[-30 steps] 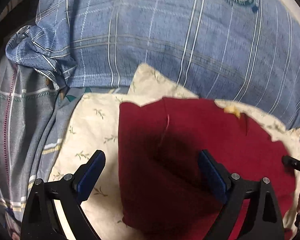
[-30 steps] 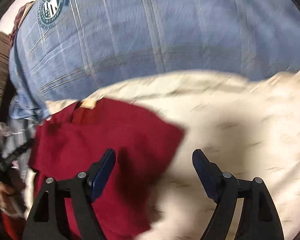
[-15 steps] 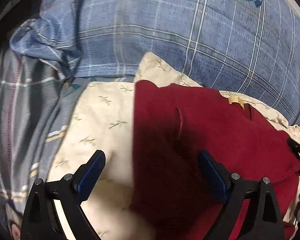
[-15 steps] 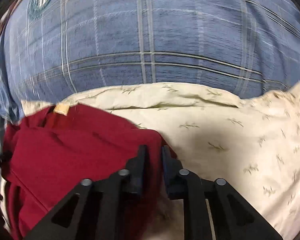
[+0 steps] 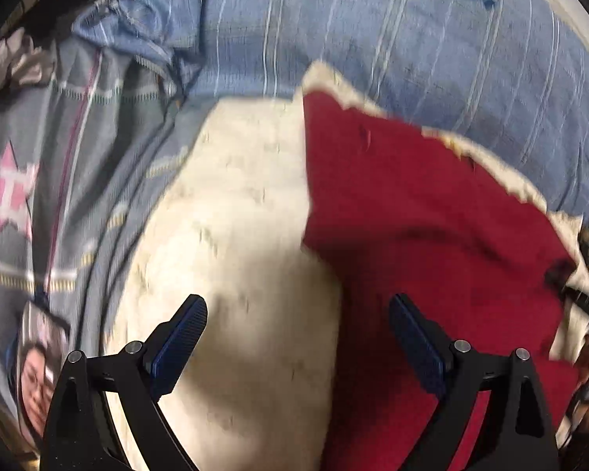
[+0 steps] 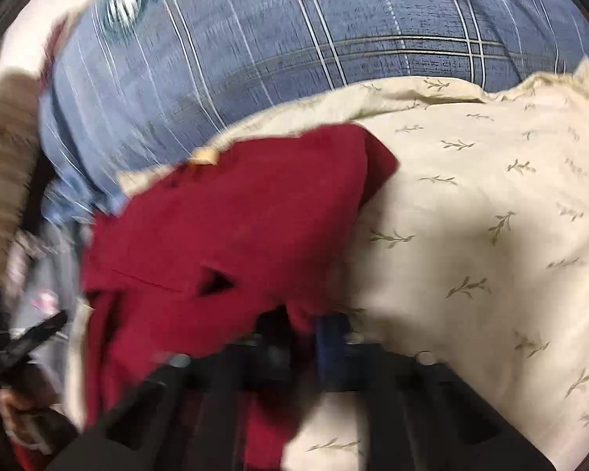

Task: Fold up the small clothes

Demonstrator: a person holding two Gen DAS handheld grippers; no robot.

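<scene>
Red garment (image 6: pixel 231 227) on our cream pillow (image 6: pixel 491 204); right hand-held gripper (image 6: pixel 306 337) clenches its edge, left hand-held gripper (image 5: pixel 294 337) released.

Red top (image 6: pixel 235 227), cream leaf-print pillow (image 6: pixel 491 235), blue plaid (image 6: pixel 294 59)

Cream leaf-print pillow (image 6: pixel 491 204) against blue plaid bedding (image 5: pixel 373 39); grey star-patterned quilt (image 5: pixel 39 180) beside it.

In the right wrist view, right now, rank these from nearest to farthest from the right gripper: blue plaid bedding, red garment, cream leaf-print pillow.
1. red garment, clamped in the right gripper, left.
2. cream leaf-print pillow, underneath, right.
3. blue plaid bedding, top, behind.
</scene>
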